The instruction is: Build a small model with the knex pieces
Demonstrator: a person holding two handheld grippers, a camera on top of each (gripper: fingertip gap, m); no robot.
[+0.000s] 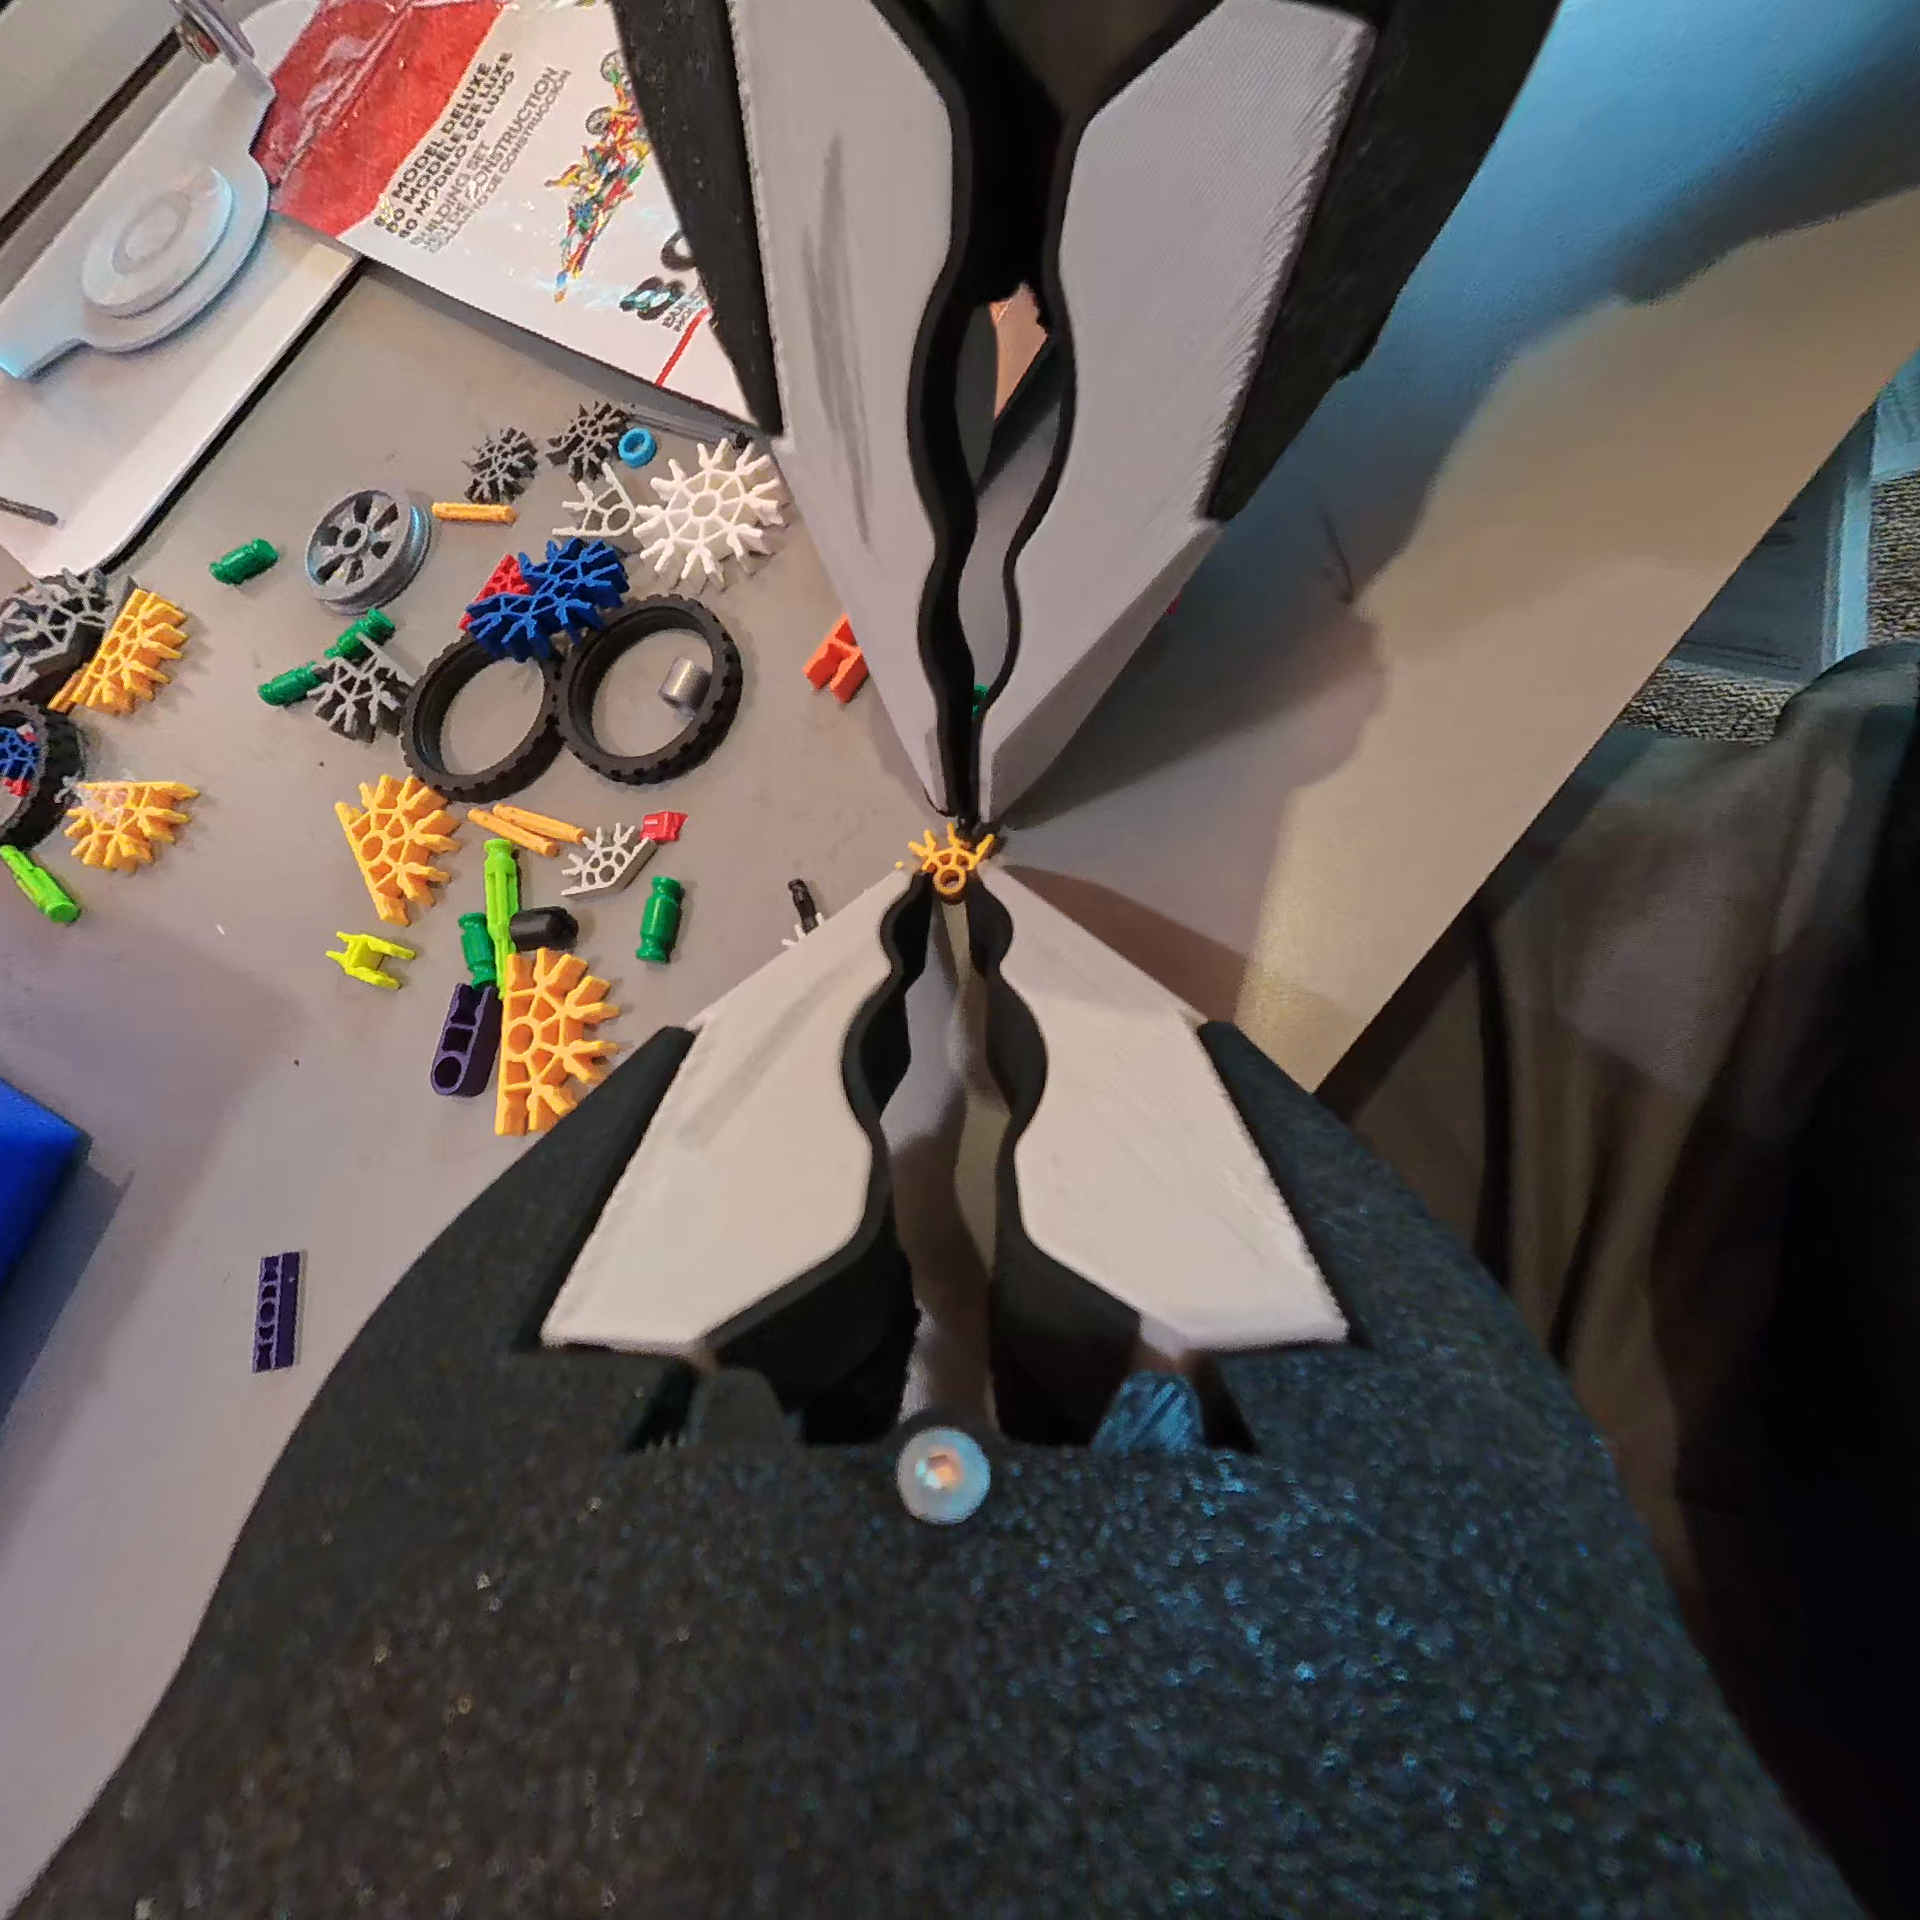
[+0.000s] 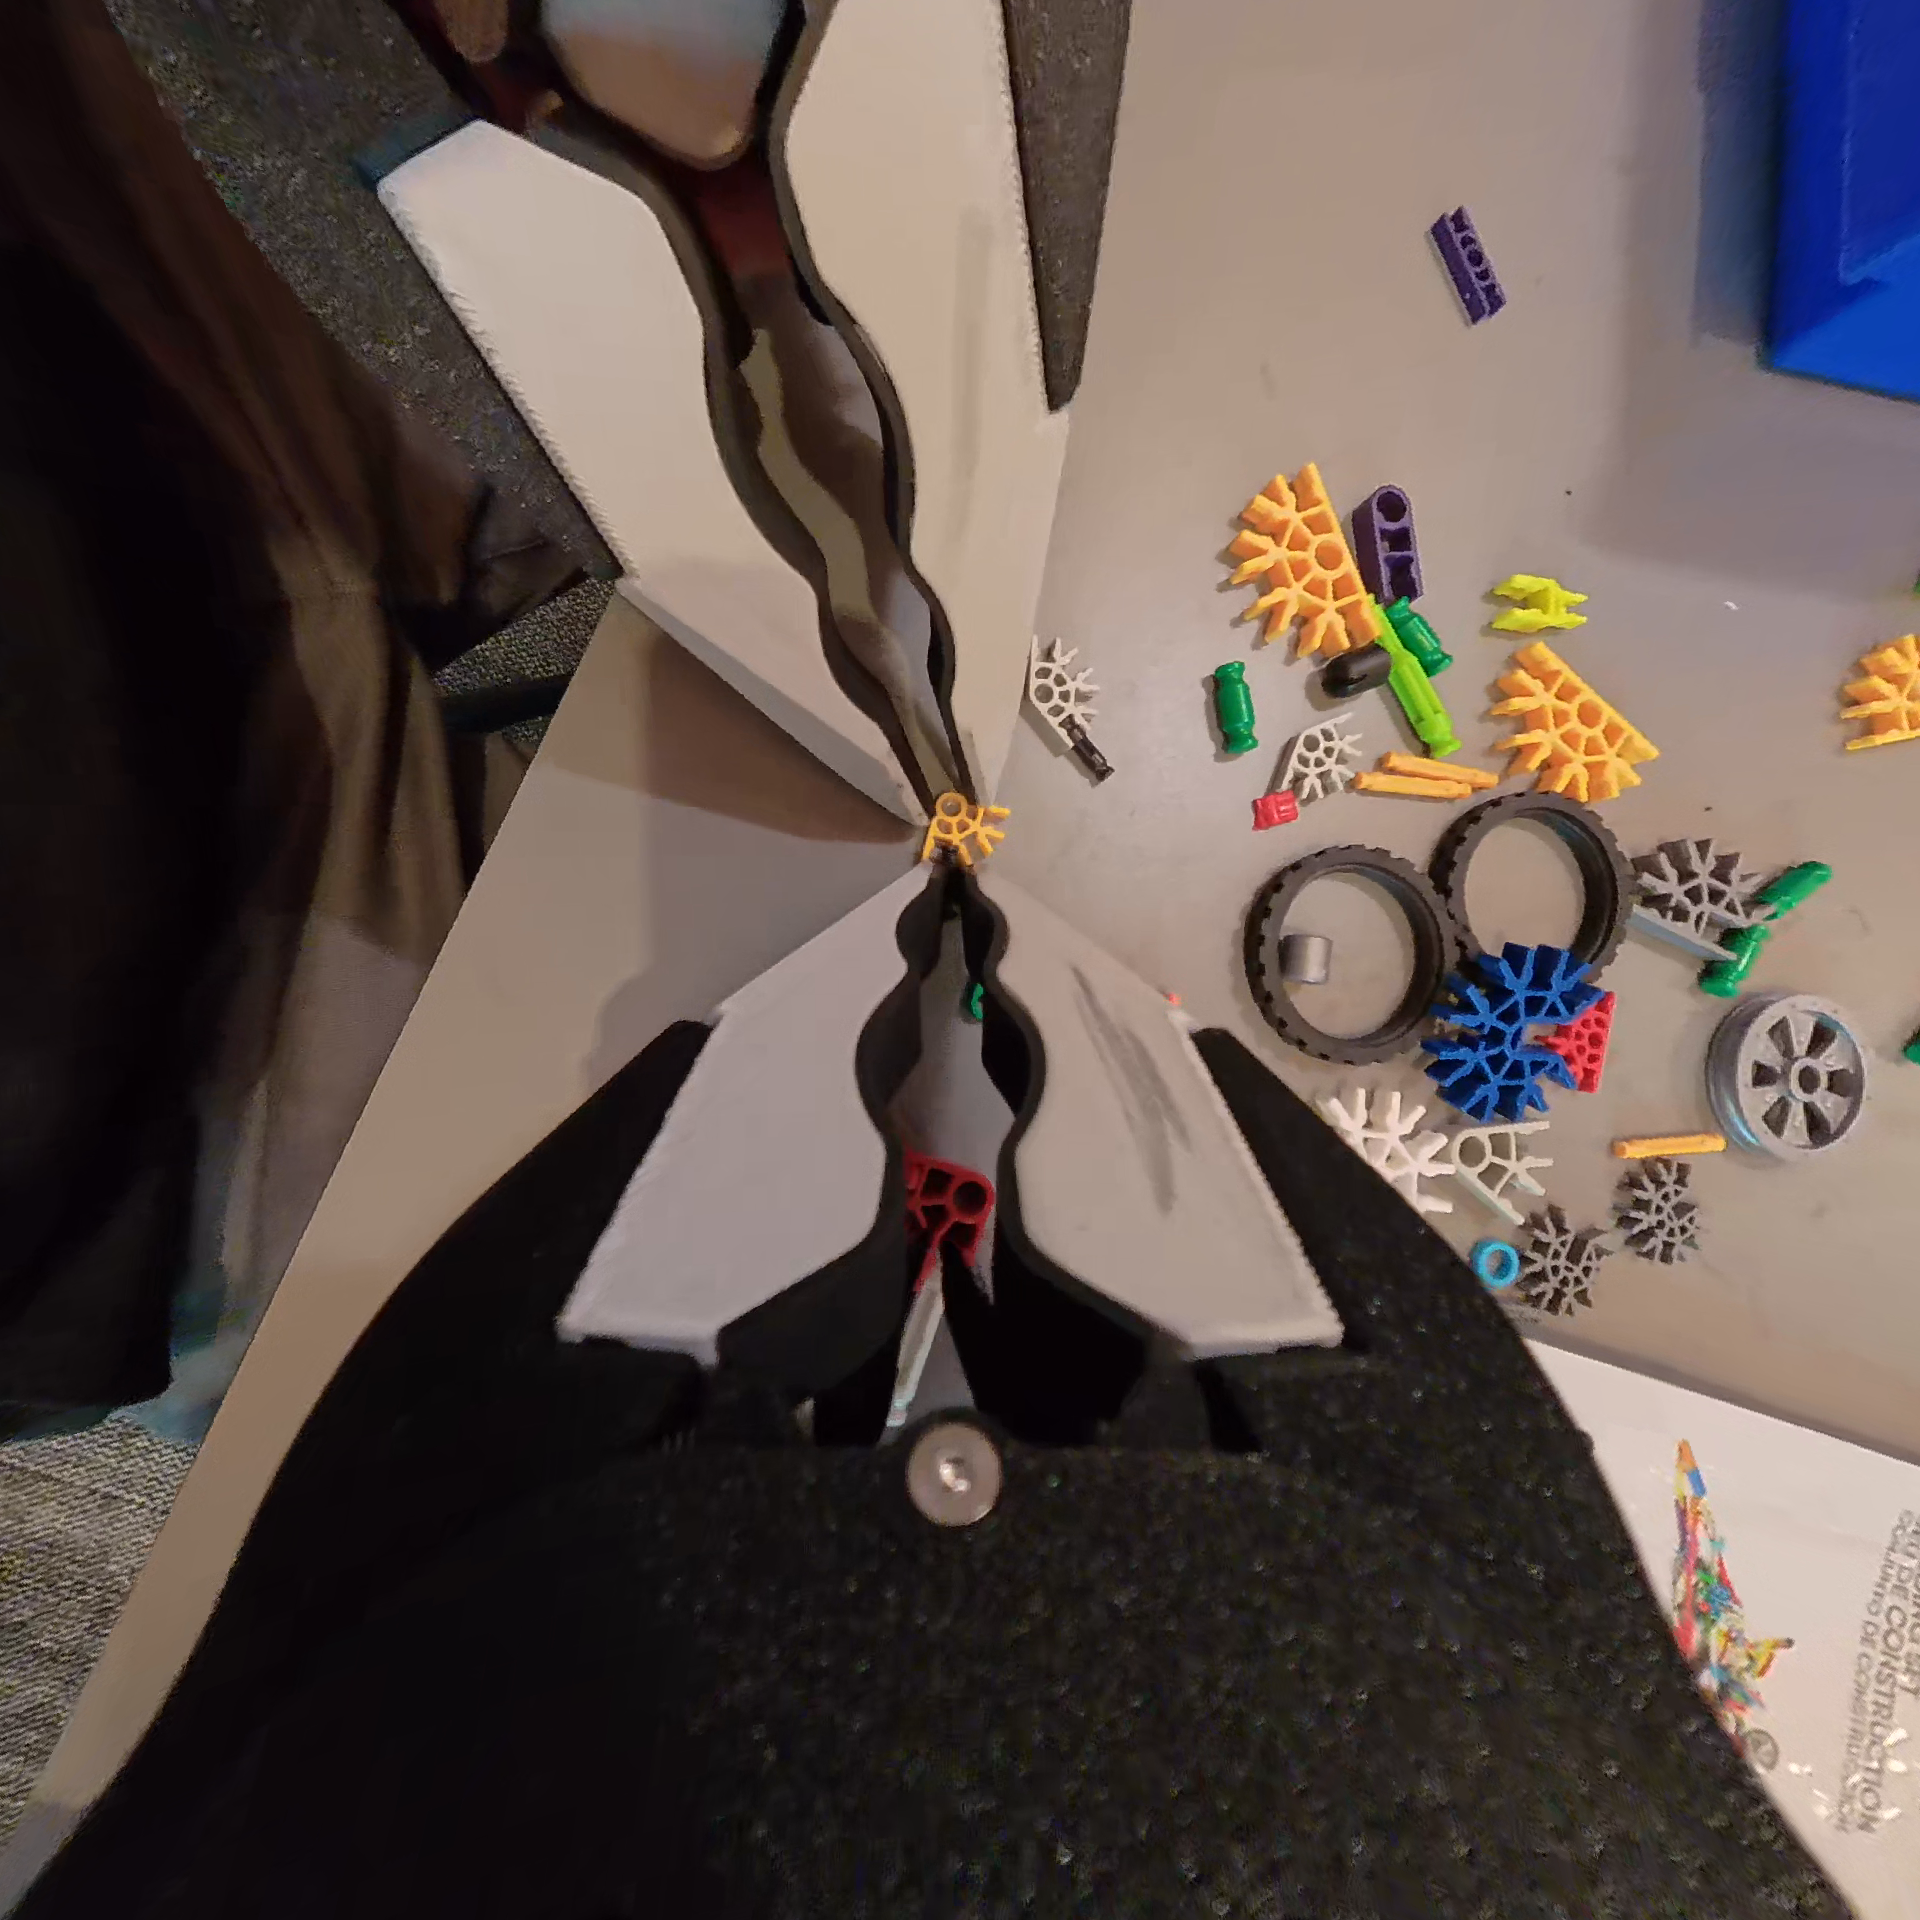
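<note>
My two grippers meet tip to tip above the grey table (image 1: 260,1091), near its edge. My left gripper (image 1: 948,894) is shut on the hub end of a small yellow fan-shaped connector (image 1: 951,860). My right gripper (image 2: 951,881) is shut on what looks like a short black rod (image 2: 948,854), mostly hidden, which touches the connector's prongs (image 2: 966,828). In the left wrist view the right gripper (image 1: 958,816) comes in from above. In the right wrist view the left gripper (image 2: 951,790) comes in from above.
Loose building pieces lie on the table: two black tyres (image 1: 478,717), blue connectors (image 1: 551,597), a white snowflake connector (image 1: 707,509), a grey wheel (image 1: 364,545), yellow fans, green rods. A printed box (image 1: 468,156) lies at the back, a blue bin (image 2: 1849,187) to one side. A person's clothing (image 1: 1662,1039) is beyond the table edge. Left and right tips are no more than a few centimetres apart.
</note>
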